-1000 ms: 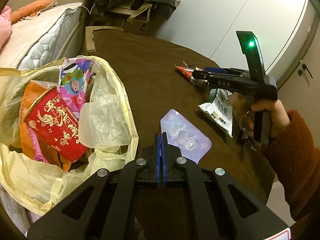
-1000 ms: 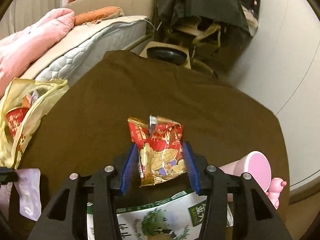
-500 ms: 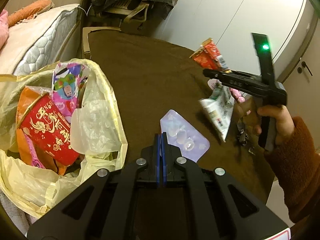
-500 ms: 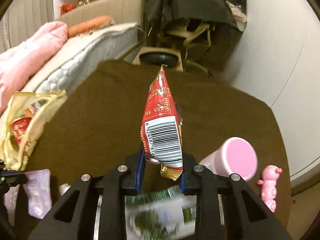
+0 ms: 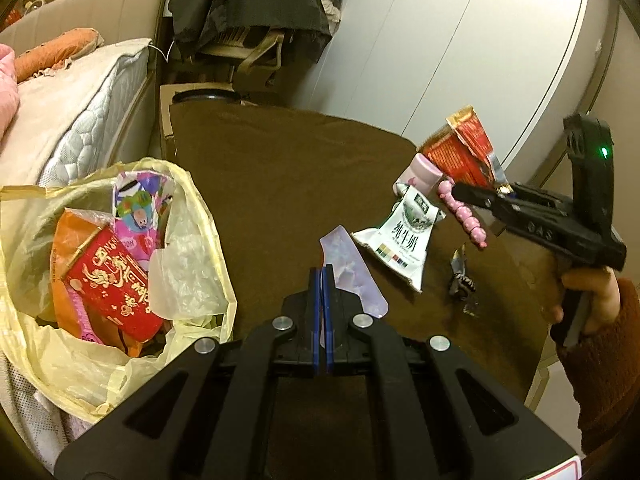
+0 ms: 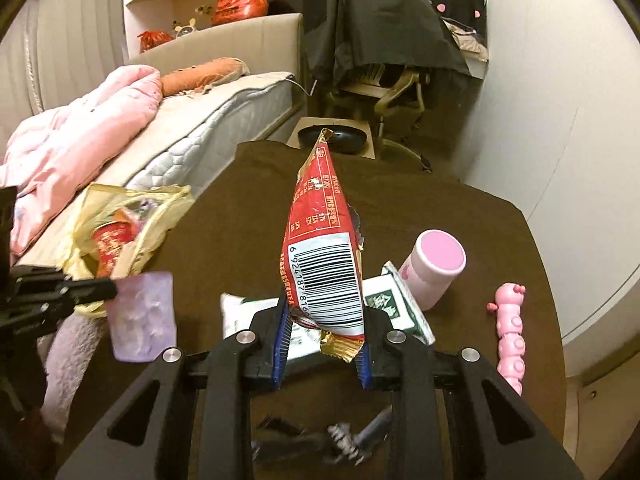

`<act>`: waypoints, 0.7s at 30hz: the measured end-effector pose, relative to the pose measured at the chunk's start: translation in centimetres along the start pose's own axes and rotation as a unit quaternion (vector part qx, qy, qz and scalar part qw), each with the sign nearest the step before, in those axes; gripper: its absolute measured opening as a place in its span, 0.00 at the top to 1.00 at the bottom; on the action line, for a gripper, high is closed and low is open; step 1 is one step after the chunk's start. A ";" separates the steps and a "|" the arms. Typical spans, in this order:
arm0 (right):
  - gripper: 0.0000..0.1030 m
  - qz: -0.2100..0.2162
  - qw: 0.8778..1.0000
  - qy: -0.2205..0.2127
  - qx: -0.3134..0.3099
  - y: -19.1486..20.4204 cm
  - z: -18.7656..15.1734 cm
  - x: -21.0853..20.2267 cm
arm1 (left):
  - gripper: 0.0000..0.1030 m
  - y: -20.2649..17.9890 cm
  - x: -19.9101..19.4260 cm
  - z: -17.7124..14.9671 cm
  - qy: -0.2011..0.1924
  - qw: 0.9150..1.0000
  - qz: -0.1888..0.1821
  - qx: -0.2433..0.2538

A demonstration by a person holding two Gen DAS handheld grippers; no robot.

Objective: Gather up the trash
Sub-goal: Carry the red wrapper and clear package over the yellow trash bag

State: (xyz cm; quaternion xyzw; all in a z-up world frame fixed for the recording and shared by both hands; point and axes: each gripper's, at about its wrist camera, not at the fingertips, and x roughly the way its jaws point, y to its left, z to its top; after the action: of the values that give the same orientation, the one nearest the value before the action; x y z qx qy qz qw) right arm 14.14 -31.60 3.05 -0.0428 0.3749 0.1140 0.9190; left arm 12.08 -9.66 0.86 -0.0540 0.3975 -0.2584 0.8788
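The right gripper (image 6: 322,346) has its jaws clamped on the bottom edge of a red snack wrapper (image 6: 325,248), lifted clear of the brown desk (image 6: 248,216). The wrapper stands on end, its long axis running up and away from the jaws, barcode end low and torn gold tip pointing toward the far end of the desk. Seen from the left side, the same wrapper (image 5: 464,152) juts up and away from the black gripper's nose, held by a hand (image 5: 588,296) in a rust-coloured sleeve.

The left gripper (image 5: 322,280) has its jaws pressed together on the edge of a pale purple plastic tray (image 5: 352,264), which hangs flat beside the open yellow trash bag (image 5: 200,216). The bag sits at the desk's left edge, stuffed with a red box (image 5: 116,284) and other packaging.

Beyond the right jaws, lying on the desk, are a white and green milk pouch (image 6: 384,300), a pink cup (image 6: 434,272) on its side touching the pouch, and a pink caterpillar toy (image 6: 510,332) apart to the right. Farther off stand a bed (image 6: 224,120) with a pink blanket (image 6: 80,152) and a chair draped in dark clothing (image 6: 376,24).
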 end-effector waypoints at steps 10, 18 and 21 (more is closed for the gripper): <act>0.75 0.042 0.998 -0.031 -0.030 5.2 1.6 -2.2 | 0.98 3.6 -6.3 1.2 -0.067 0.996 0.051 -0.016; 0.75 0.116 0.991 -0.027 -0.067 13.1 4.8 0.3 | 0.98 11.7 -11.5 2.5 -0.098 0.986 0.124 -0.054; 0.75 0.147 0.986 -0.012 -0.074 15.8 5.5 2.2 | 0.98 14.4 -11.0 2.3 -0.088 0.986 0.127 -0.068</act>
State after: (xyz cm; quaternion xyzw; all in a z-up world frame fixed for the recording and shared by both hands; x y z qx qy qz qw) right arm 15.56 -14.95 5.54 -0.0541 0.3567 0.2758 0.8909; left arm 13.62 7.89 5.50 -0.0855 0.3386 -0.1113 0.9304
